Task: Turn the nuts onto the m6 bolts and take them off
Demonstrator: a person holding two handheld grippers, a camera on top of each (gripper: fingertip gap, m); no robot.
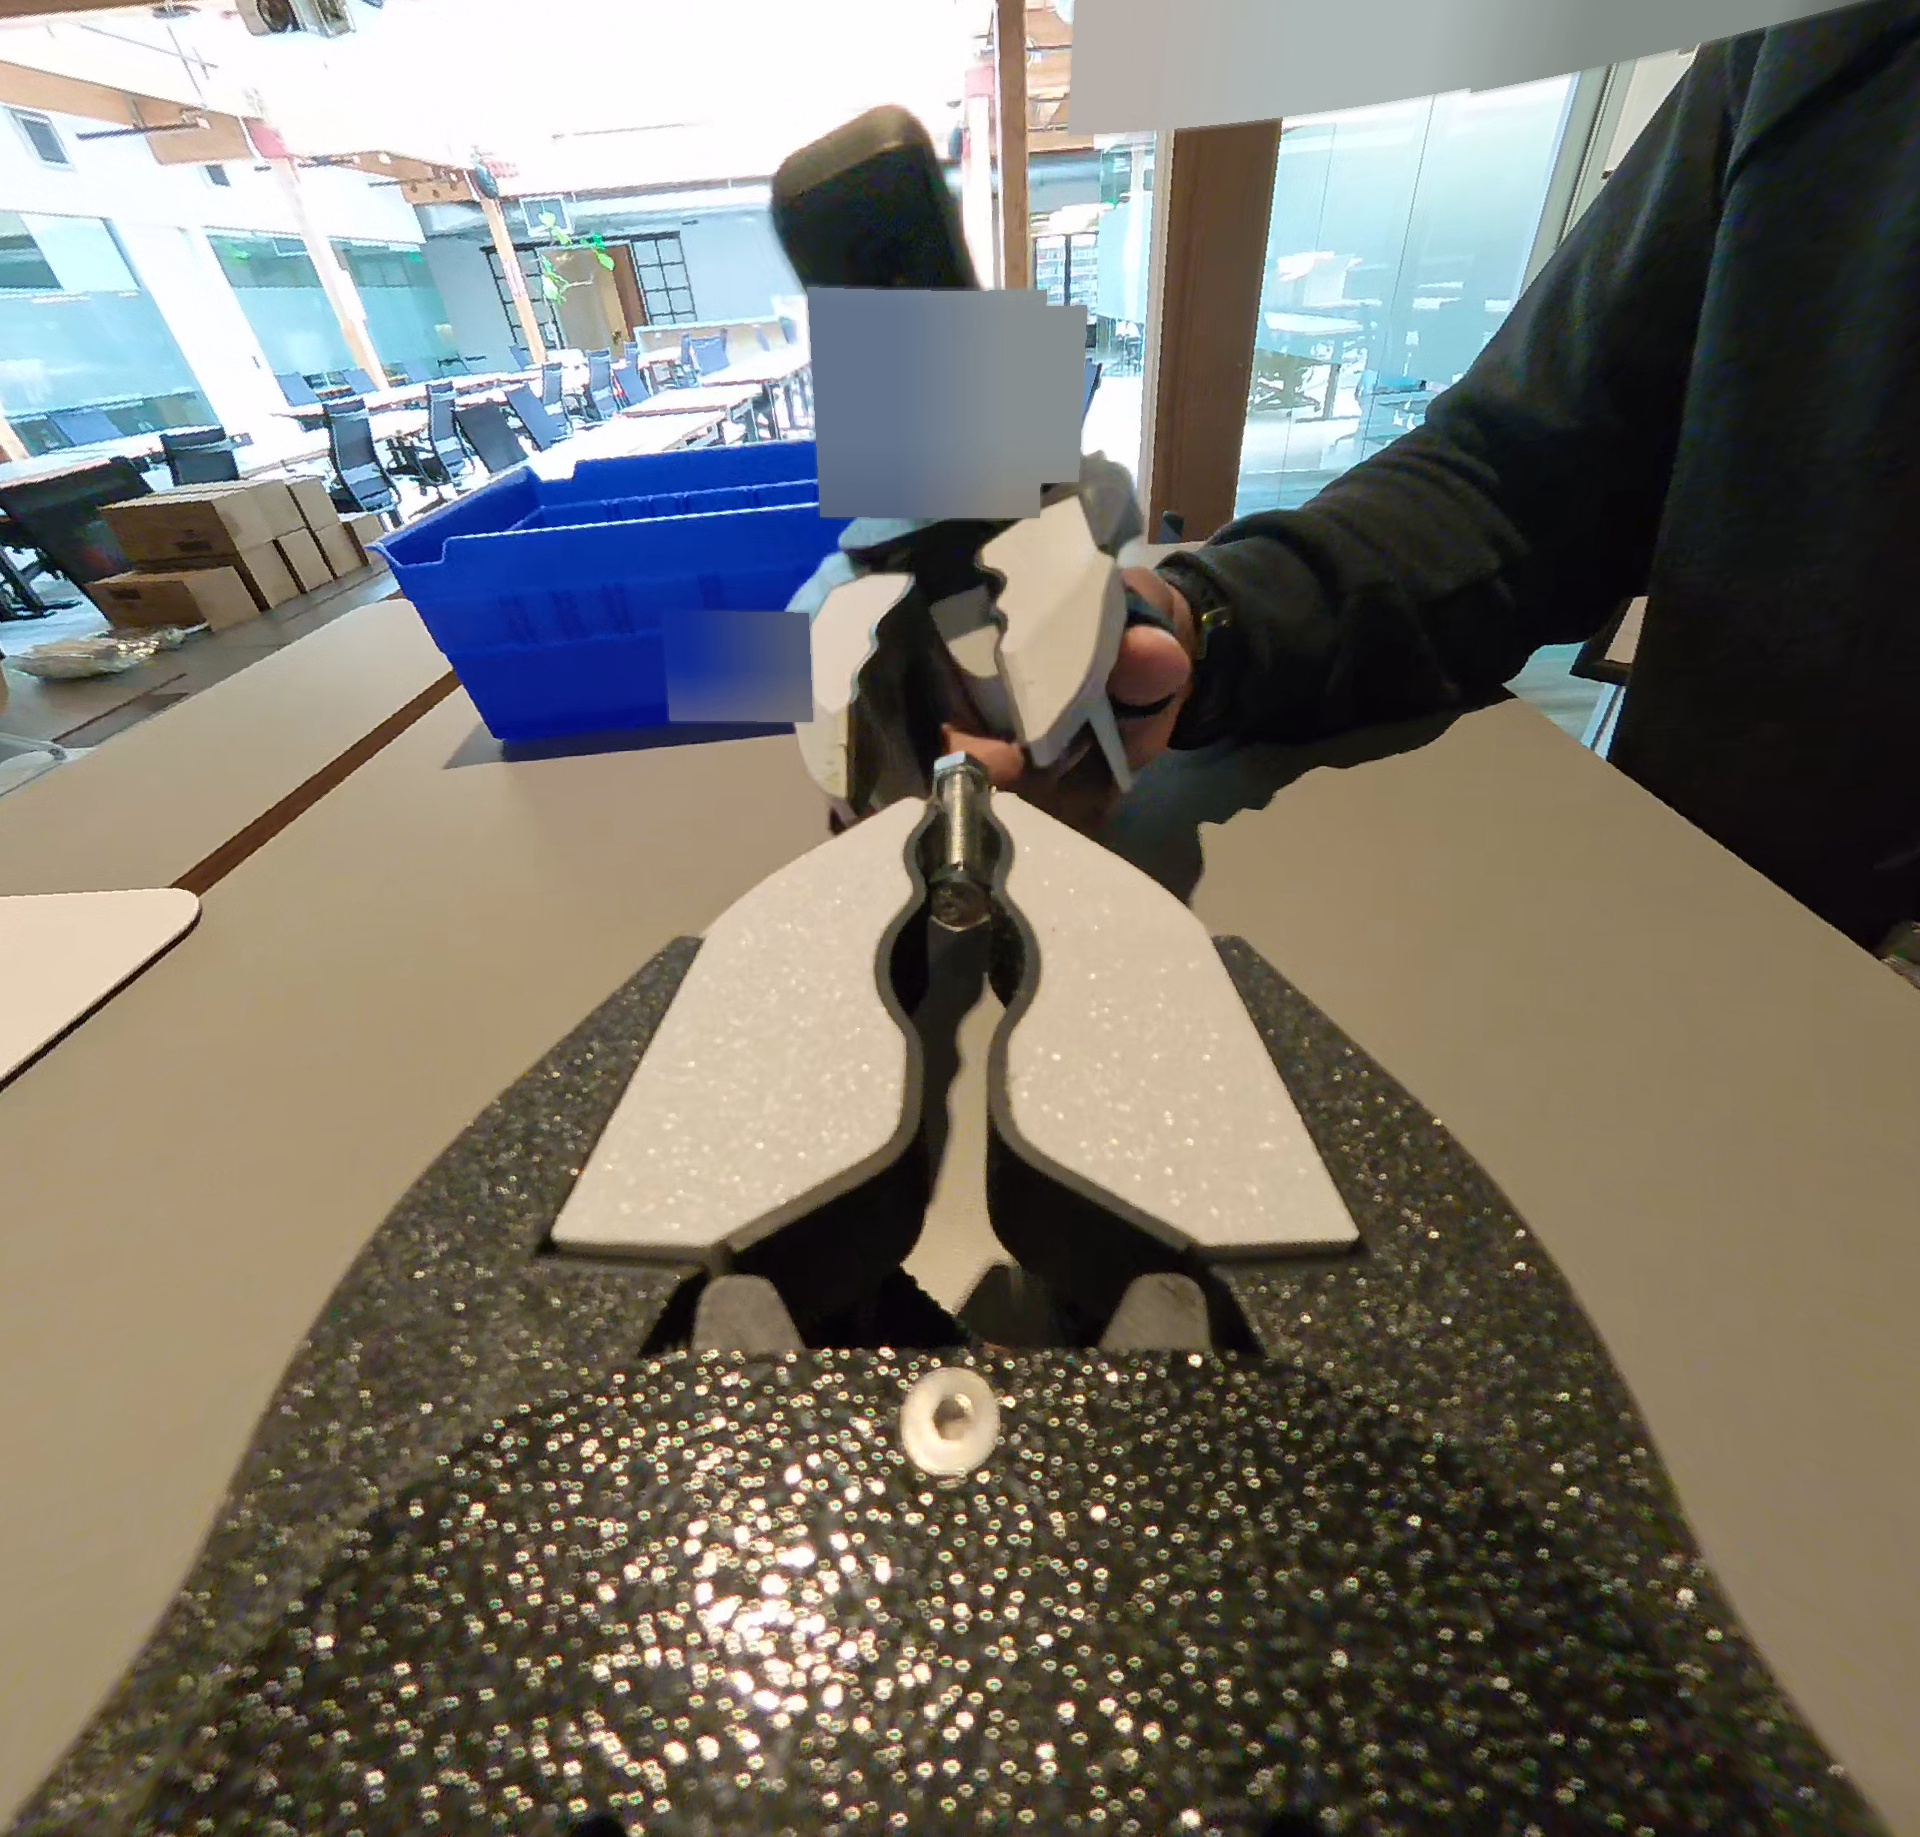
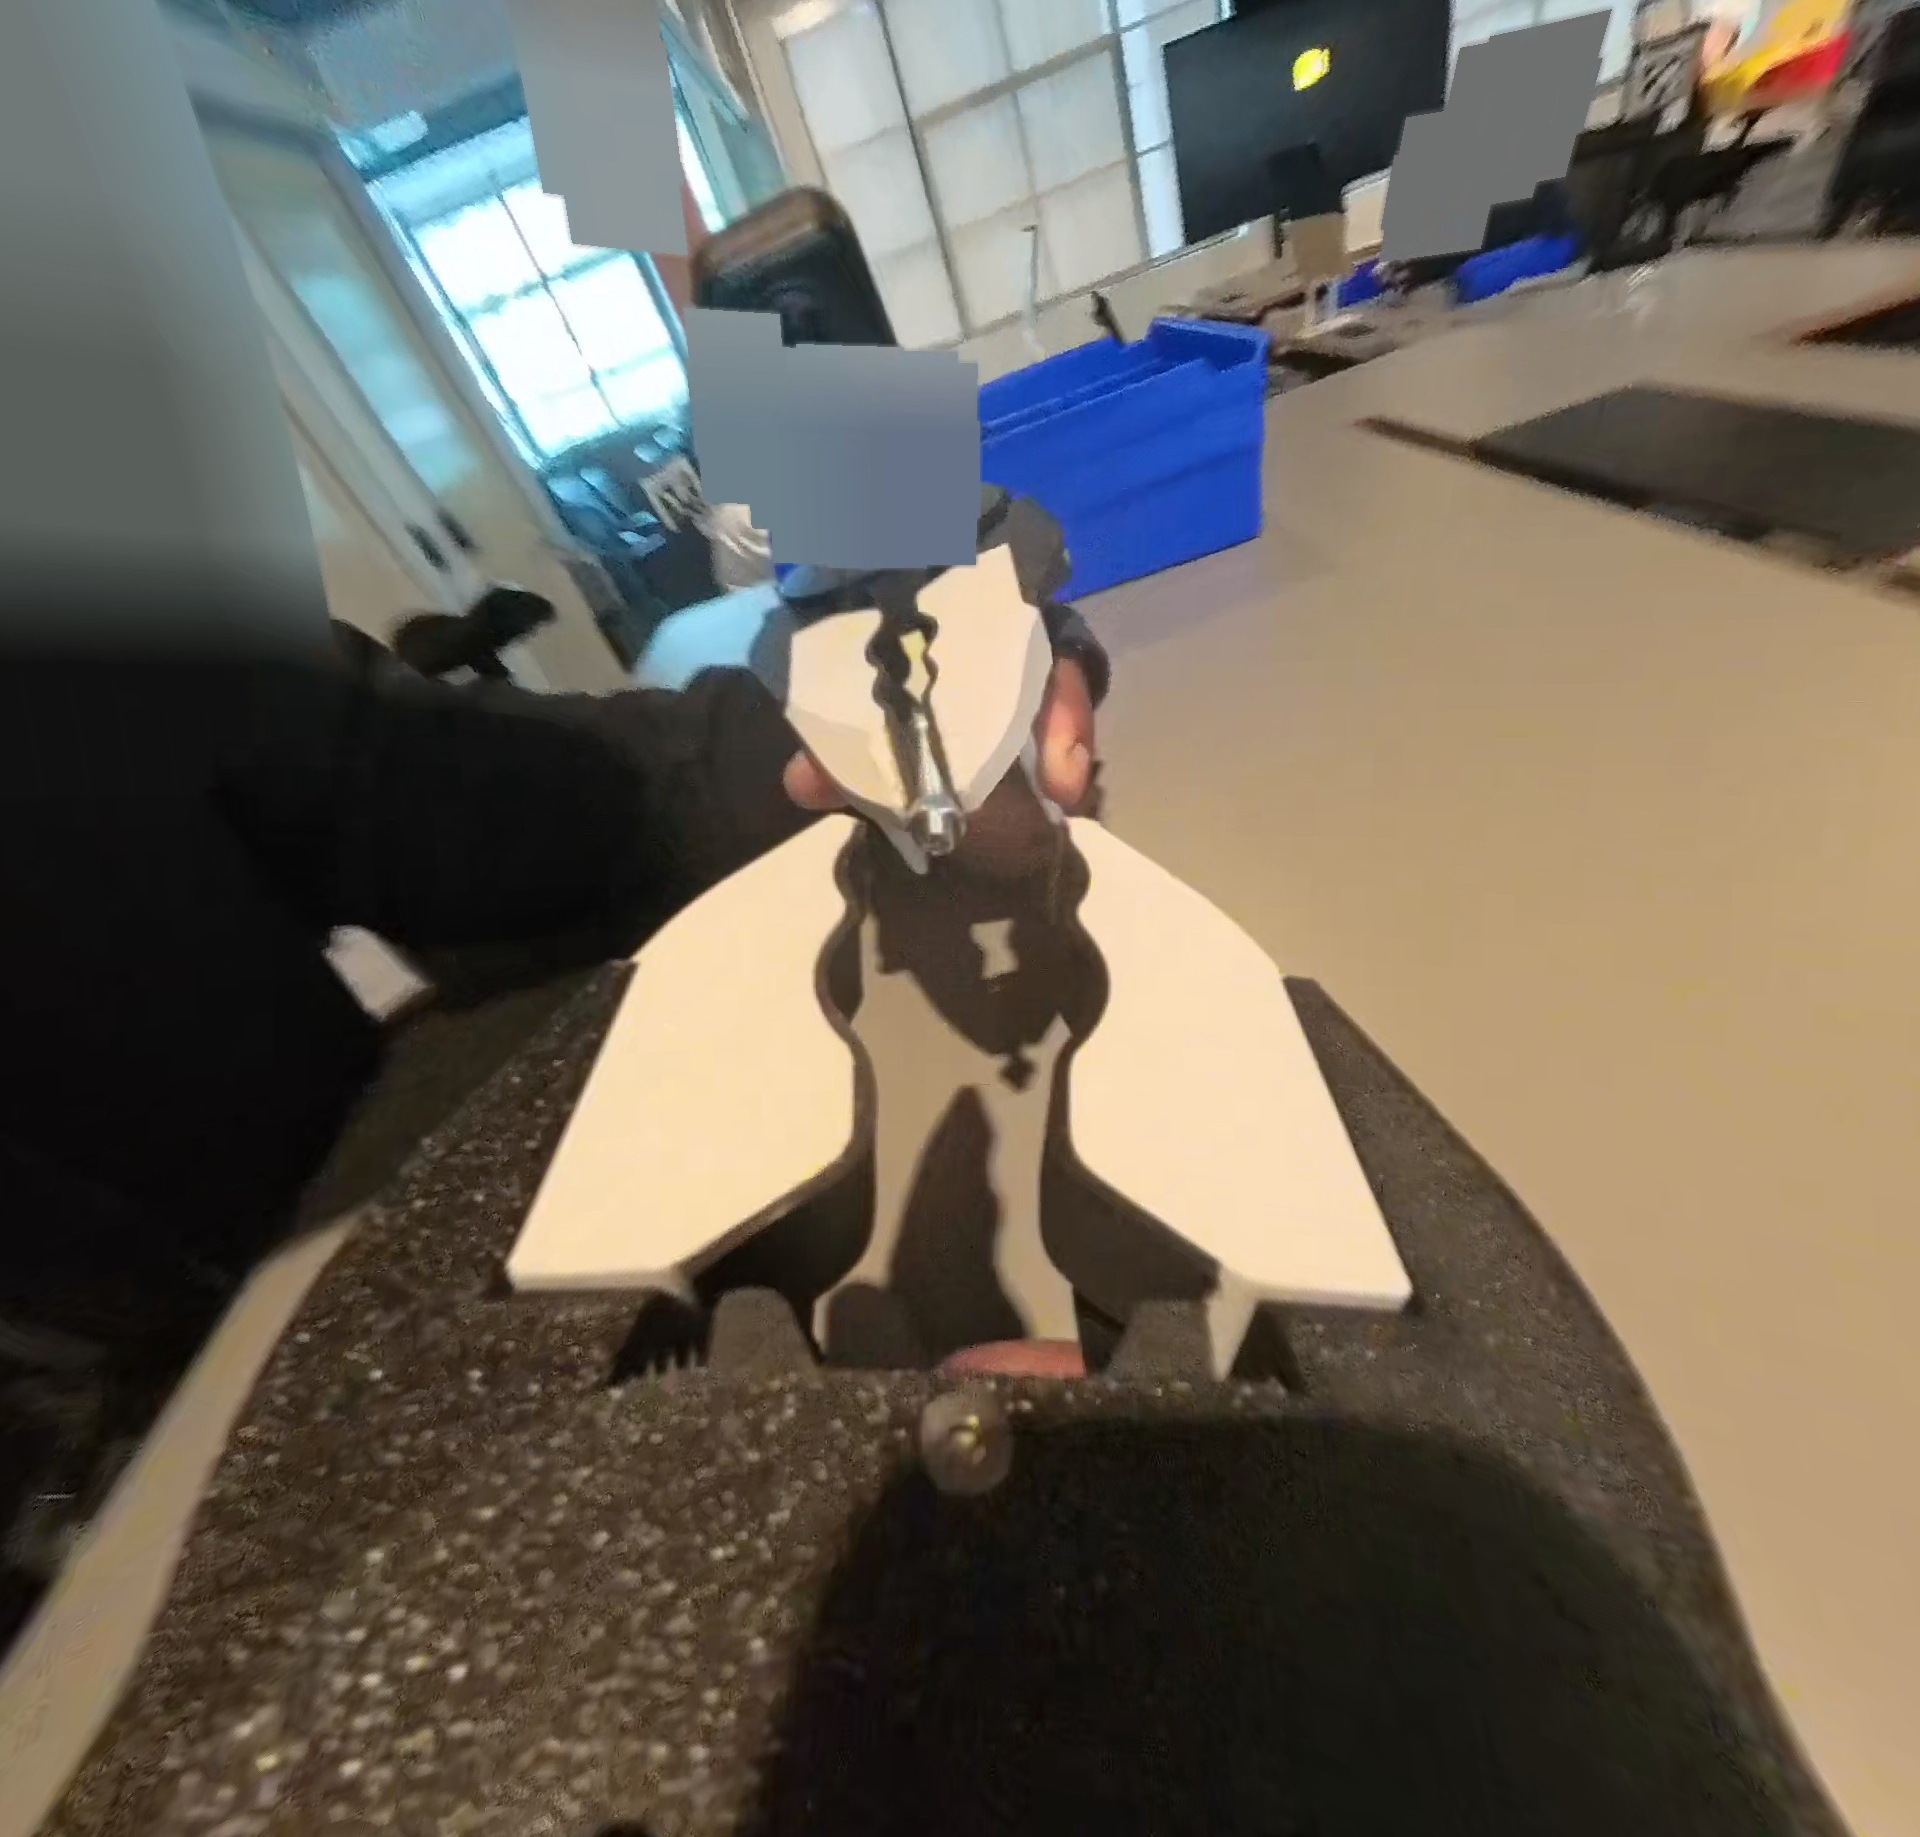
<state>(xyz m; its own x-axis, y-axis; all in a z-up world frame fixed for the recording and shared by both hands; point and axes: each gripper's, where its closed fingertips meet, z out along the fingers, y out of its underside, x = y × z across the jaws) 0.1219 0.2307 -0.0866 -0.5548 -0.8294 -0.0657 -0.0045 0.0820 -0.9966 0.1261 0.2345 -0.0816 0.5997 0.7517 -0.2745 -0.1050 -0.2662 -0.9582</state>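
Observation:
My left gripper [image 1: 956, 816] is shut on a silver M6 bolt [image 1: 956, 847] and holds it above the grey table [image 1: 395, 977]. The bolt's head sits between the fingers and its threaded end points away. A silver nut [image 1: 954, 771] sits on the far end of the thread. My right gripper [image 2: 961, 837] faces the left one and is open. Its fingertips stand either side of the nut [image 2: 935, 831] without closing on it. In the right wrist view the left gripper [image 2: 925, 800] holds the bolt [image 2: 914, 748] pointed at the camera. The right gripper also shows in the left wrist view [image 1: 935, 774].
Stacked blue bins [image 1: 623, 582] stand at the back of the table, also in the right wrist view [image 2: 1143, 457]. A white board [image 1: 83, 946] lies at the left edge. A person's dark sleeve [image 1: 1455, 561] reaches in from the right. A dark mat [image 2: 1662, 457] lies farther off. My left and right fingertips are right by each other.

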